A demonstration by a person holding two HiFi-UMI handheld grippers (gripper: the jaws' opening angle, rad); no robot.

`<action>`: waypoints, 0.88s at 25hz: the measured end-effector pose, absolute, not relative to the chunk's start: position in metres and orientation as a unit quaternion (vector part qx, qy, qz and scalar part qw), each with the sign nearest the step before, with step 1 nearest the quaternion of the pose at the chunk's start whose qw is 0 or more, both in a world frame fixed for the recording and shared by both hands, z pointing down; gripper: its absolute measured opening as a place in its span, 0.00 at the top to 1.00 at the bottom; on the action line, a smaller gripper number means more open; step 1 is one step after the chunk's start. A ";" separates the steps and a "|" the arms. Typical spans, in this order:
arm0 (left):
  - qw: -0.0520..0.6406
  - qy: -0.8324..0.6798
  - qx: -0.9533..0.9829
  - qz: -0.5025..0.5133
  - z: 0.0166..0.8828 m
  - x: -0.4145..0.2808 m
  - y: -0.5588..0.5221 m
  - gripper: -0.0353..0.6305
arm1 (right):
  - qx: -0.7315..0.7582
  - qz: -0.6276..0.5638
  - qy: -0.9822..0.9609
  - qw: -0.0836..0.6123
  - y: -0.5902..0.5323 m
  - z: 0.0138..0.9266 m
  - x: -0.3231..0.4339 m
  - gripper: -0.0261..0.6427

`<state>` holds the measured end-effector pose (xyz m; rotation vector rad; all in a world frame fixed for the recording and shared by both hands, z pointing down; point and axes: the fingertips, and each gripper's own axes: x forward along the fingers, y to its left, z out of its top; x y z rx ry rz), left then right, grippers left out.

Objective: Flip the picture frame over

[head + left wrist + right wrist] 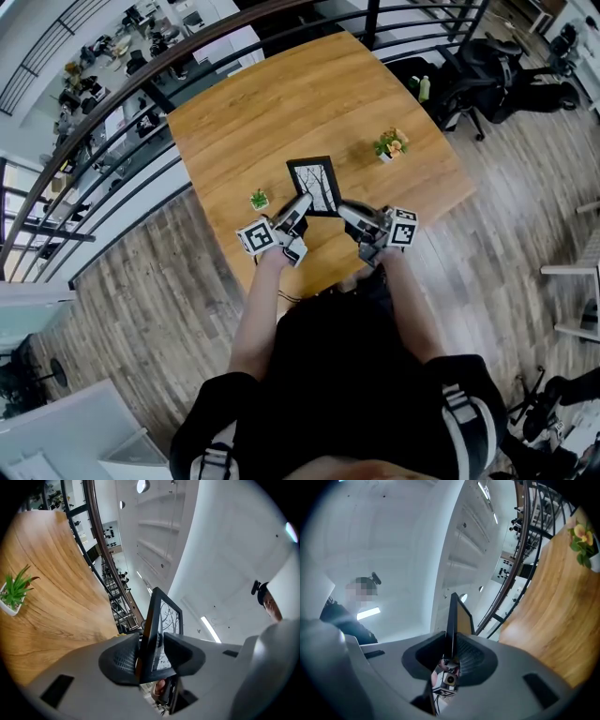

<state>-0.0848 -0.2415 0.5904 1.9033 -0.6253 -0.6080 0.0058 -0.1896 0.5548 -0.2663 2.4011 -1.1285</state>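
The black picture frame [314, 183] with a bare-tree print is held off the wooden table [281, 103], its printed face showing in the head view. My left gripper [300, 204] grips its near-left corner. In the left gripper view the frame [161, 620] stands edge-on between the jaws of that gripper [152, 656], both pads against it and the print side showing. My right gripper [345, 210] holds the near-right corner. In the right gripper view the frame [452, 616] is a thin edge pinched in that gripper [452, 651], with its brown back showing.
A small green potted plant [259, 199] [14, 592] stands just left of the left gripper. A flowering pot [390, 144] [583, 541] sits to the frame's right. A dark railing [141, 80] runs along the table's far side, and an office chair [478, 66] stands beyond the right corner.
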 end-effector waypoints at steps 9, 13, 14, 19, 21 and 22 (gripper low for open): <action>0.494 -0.286 0.785 -0.242 0.597 -0.089 -0.243 0.74 | -0.176 -0.398 0.885 0.165 -0.195 0.591 0.016 0.85; 0.479 -0.303 0.795 -0.216 0.602 -0.091 -0.242 0.75 | -0.194 -0.399 0.882 0.161 -0.198 0.595 0.017 0.85; 0.477 -0.306 0.797 -0.212 0.602 -0.091 -0.241 0.76 | -0.200 -0.397 0.882 0.157 -0.198 0.596 0.018 0.85; 0.441 -0.310 0.818 -0.200 0.599 -0.086 -0.242 0.77 | -0.235 -0.390 0.881 0.130 -0.202 0.607 0.020 0.84; 0.432 -0.327 0.821 -0.182 0.603 -0.086 -0.242 0.77 | -0.255 -0.376 0.886 0.097 -0.203 0.616 0.019 0.84; 0.430 -0.333 0.821 -0.174 0.605 -0.086 -0.241 0.77 | -0.266 -0.368 0.887 0.082 -0.204 0.620 0.018 0.84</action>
